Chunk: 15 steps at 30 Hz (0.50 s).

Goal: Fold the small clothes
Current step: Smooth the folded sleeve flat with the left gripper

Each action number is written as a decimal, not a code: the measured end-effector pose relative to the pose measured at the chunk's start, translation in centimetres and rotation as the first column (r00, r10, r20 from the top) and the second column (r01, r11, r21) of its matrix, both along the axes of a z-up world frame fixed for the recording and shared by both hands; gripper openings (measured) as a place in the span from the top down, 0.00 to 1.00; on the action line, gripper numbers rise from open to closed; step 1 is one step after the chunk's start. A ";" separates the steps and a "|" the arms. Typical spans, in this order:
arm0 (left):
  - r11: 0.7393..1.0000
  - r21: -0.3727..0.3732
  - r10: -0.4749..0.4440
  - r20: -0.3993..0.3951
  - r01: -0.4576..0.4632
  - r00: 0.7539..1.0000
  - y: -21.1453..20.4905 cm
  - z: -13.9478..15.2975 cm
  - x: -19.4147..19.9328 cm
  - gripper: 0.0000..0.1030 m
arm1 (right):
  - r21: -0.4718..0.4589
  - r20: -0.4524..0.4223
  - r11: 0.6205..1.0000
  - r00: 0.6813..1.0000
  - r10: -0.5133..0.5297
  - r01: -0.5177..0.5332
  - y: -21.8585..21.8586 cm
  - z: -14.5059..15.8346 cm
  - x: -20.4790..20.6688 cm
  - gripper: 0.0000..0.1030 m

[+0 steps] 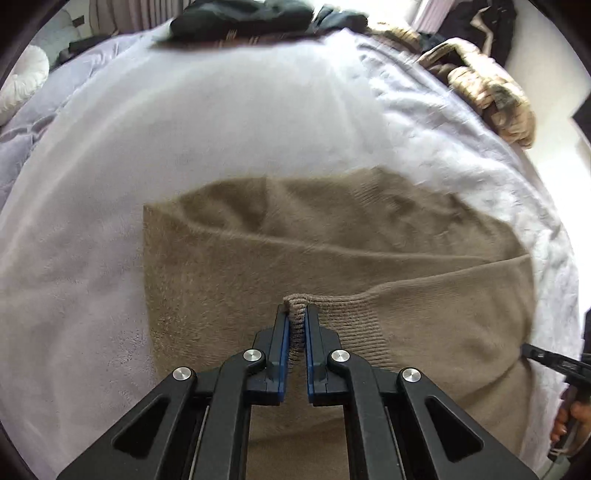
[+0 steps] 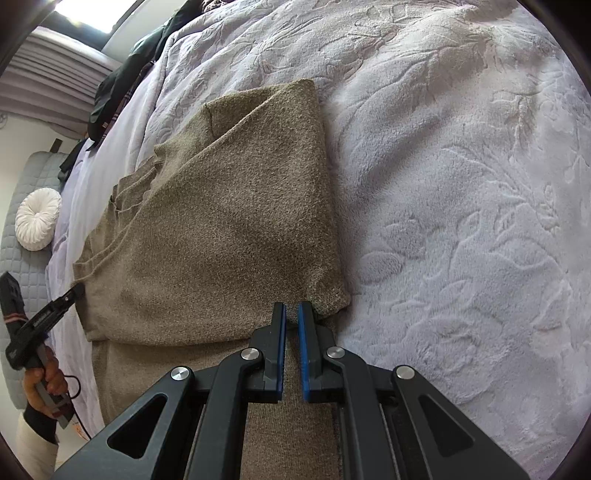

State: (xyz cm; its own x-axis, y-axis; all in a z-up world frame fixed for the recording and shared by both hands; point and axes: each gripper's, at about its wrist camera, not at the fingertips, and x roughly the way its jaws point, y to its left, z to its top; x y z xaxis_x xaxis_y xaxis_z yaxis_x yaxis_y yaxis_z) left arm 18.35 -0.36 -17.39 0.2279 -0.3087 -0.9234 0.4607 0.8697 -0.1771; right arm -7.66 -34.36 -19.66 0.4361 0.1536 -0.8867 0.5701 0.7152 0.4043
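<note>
A tan knitted sweater (image 1: 332, 243) lies partly folded on a pale lilac plush blanket (image 1: 184, 129). My left gripper (image 1: 296, 314) is shut on the sweater's ribbed hem, which bunches between the blue pads. In the right wrist view the sweater (image 2: 229, 229) shows a folded panel with layered edges at its left. My right gripper (image 2: 291, 314) is shut on the sweater's near right corner, with cloth between the pads. The left gripper (image 2: 70, 295) also shows at the left edge there, and the right gripper's tip (image 1: 532, 350) shows at the right edge of the left wrist view.
Dark clothes (image 1: 251, 18) lie piled at the far end of the bed. A beige and brown fuzzy garment (image 1: 491, 96) lies at the bed's far right edge. A round white cushion (image 2: 37, 218) rests on a grey quilted headboard (image 2: 22, 184). The embossed blanket (image 2: 461, 221) stretches to the right.
</note>
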 end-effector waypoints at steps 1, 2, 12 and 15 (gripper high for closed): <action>0.999 0.046 0.018 -0.007 -0.018 1.000 0.1 -1.1 0.4 0.92 | -0.002 -0.001 1.000 1.000 -0.002 0.002 0.0 0.0 0.0 0.93; 0.997 0.066 0.027 -0.017 -0.025 1.000 0.4 -2.0 0.6 0.92 | -0.002 -0.001 1.000 1.000 -0.002 0.002 0.1 0.0 0.0 0.93; 1.000 0.016 0.003 -0.005 -0.002 1.000 2.1 2.2 -2.0 0.91 | -0.070 0.036 0.997 0.999 0.029 -0.026 0.7 3.2 0.2 0.93; 0.996 0.083 -0.022 -0.010 0.023 1.000 0.5 0.6 -2.5 0.91 | -0.087 0.030 0.995 0.998 0.060 -0.057 1.4 3.1 1.5 0.93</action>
State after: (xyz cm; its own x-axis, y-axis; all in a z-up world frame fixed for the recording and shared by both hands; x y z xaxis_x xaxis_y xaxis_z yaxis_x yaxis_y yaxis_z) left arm 15.80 0.15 -16.79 0.2127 -0.2355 -0.9483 0.4791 0.8710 -0.1088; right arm -6.12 -32.99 -16.61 0.4575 0.1033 -0.8832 0.5137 0.7800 0.3573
